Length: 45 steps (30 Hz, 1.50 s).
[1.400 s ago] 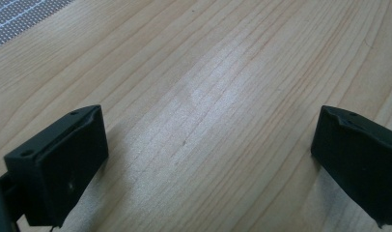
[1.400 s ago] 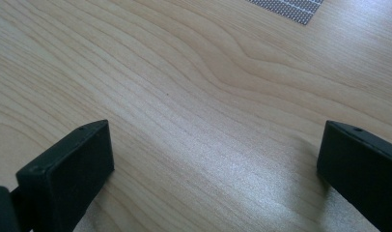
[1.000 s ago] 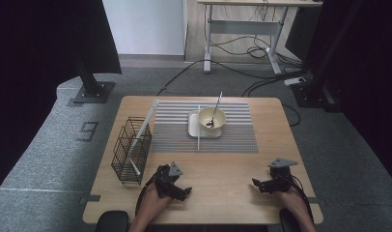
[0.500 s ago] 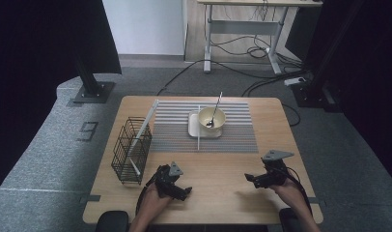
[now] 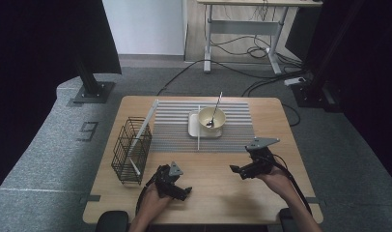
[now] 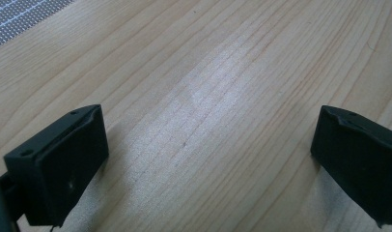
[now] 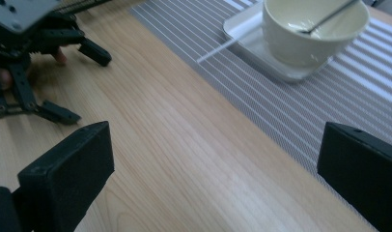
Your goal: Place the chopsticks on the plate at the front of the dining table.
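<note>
Since the earlier frame, the right hand-held gripper (image 5: 238, 170) has been lifted and swung toward the bowl (image 5: 212, 119), which lies far-left of it on the desk (image 5: 223, 198); the spoon (image 5: 215, 110) leans away. Both it and the left hand-held gripper (image 5: 178, 189) are held released.

Bowl (image 5: 212, 118) on tray (image 5: 194, 126), basket (image 5: 131, 150) left.

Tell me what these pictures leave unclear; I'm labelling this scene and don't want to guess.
- Contents of the cream ceramic bowl: too small in the high view; top edge crops it in the right gripper view.
- Metal spoon: handle cut off by that top edge.
- Black wire basket: what leans inside is too small to identify in the high view.
- Left tool: its view's edges crop the jaws.
</note>
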{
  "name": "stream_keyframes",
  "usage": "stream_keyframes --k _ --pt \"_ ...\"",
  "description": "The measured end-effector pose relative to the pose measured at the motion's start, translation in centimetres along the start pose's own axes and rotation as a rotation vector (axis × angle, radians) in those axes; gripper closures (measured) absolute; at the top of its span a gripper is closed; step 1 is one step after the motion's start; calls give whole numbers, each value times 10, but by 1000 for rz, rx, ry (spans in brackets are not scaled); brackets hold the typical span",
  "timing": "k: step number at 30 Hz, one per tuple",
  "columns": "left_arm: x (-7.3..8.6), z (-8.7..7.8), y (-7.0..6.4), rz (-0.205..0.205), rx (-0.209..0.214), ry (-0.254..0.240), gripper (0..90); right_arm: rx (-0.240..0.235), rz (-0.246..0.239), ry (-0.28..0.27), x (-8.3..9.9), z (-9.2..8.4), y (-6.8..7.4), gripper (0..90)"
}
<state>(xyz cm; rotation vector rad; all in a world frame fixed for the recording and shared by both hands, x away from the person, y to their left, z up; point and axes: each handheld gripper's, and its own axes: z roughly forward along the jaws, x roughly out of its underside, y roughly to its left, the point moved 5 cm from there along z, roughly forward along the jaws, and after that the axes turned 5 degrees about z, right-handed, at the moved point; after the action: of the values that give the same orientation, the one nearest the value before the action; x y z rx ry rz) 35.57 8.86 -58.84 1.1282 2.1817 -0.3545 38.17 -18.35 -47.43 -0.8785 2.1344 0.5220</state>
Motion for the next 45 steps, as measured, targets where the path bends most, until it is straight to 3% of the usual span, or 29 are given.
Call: stream_keyframes --k 27,40,45 --pt "0 0 0 1 1 2 0 -150 -124 -8 -108 21 65 0" --pt "0 0 0 0 0 3 0 -239 -182 -22 -149 42 111 0" --pt "0 0 0 1 -1 2 0 -263 -211 -3 -157 51 129 0"
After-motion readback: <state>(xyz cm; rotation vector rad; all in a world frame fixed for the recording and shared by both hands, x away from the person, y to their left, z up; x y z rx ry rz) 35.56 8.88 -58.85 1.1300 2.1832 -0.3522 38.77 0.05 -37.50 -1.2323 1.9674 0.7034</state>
